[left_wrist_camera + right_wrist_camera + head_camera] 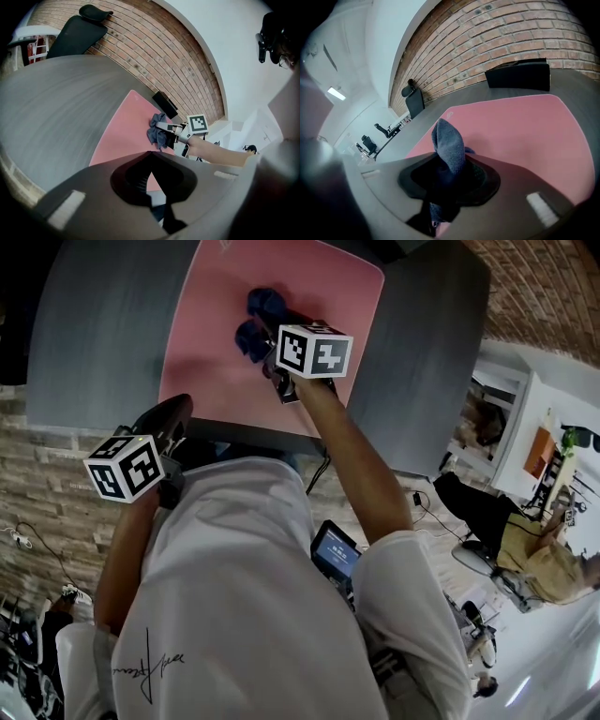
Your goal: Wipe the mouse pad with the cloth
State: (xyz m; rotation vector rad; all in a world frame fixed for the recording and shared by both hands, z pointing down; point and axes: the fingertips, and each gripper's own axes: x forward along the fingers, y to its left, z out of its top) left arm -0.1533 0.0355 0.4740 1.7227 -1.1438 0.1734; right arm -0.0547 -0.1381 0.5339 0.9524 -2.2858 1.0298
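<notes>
A pink mouse pad lies on the grey table. A crumpled blue cloth rests on the pad near its middle, and my right gripper is shut on it. In the right gripper view the cloth stands up from between the jaws over the pad. My left gripper hangs at the table's front edge, left of the pad, shut with nothing in it. From the left gripper view I see the pad, the cloth and the right gripper beyond.
A black flat object lies at the table's far edge behind the pad. An office chair stands by the brick wall. A small screen device hangs at my waist. A seated person is off to the right.
</notes>
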